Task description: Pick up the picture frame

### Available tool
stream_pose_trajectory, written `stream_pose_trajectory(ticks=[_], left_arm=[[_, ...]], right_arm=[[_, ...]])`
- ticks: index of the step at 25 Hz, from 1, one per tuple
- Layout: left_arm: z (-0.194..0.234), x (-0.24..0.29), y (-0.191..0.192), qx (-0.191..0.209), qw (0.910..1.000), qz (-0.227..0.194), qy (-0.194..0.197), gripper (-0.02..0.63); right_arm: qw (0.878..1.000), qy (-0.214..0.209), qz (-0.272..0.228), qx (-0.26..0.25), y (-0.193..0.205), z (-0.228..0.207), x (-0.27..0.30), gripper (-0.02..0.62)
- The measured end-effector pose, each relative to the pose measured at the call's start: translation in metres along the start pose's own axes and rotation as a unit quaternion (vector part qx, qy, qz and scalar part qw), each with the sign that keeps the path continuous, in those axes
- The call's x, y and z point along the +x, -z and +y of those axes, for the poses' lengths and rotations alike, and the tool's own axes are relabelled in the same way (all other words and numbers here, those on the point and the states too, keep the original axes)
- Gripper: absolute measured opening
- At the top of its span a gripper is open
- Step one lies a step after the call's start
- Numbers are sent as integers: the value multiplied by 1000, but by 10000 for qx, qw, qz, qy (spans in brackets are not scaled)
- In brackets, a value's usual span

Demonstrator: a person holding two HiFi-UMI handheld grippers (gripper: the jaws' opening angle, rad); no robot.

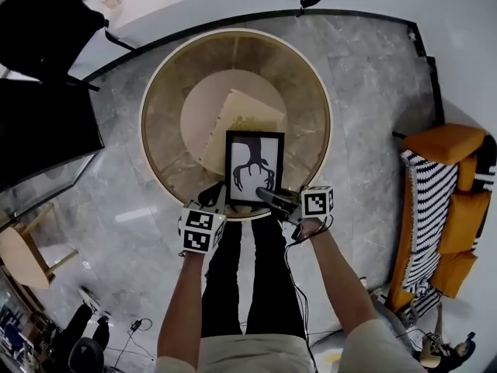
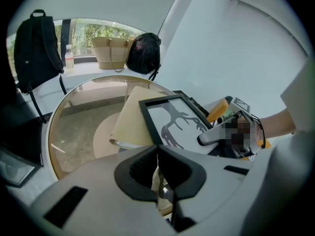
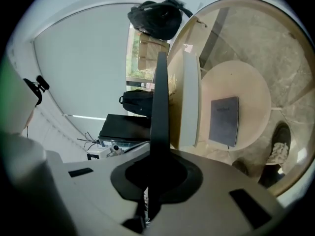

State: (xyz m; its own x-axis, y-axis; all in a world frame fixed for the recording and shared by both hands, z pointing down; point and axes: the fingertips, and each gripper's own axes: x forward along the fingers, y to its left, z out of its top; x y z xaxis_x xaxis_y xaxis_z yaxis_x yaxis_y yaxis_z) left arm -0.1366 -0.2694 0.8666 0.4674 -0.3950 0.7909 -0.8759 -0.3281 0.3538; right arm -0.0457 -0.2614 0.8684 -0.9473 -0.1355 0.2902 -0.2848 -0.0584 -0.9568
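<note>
Picture frame (image 1: 255, 165), centre of head view: was gripped at its near edge by right gripper (image 1: 266, 196); left gripper (image 2: 157, 154) clenched, empty. Grasp done; full lift apparently remained.

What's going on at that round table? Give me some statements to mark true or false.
1. The right tool is clamped on the black picture frame. True.
2. The left tool grips the frame too. False: it is shut on nothing, beside the frame.
3. A beige book lies on the glass table. True.
4. The picture shows a red flower. False: it shows a dark branching shape on white.
</note>
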Motion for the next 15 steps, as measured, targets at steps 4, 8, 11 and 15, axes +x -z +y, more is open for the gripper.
stream_pose_trajectory(ticks=[4,8,11,15], left_arm=[[0,-8,-3,-40,10000,-9,-7,21],[-9,-21,-6,-67,10000,-12,20,21],[-14,-37,-17,-26,10000,-83,30,21],[-21,-59,-31,41,9998,-175,12,21]], right_arm=[[9996,230,-153,-16,1,8,-1,40],[9989,364,-268,-144,-1,29,-1,40],[9970,551,-460,-296,-8,48,-1,40],[9917,905,-642,-648,-17,75,-3,40]])
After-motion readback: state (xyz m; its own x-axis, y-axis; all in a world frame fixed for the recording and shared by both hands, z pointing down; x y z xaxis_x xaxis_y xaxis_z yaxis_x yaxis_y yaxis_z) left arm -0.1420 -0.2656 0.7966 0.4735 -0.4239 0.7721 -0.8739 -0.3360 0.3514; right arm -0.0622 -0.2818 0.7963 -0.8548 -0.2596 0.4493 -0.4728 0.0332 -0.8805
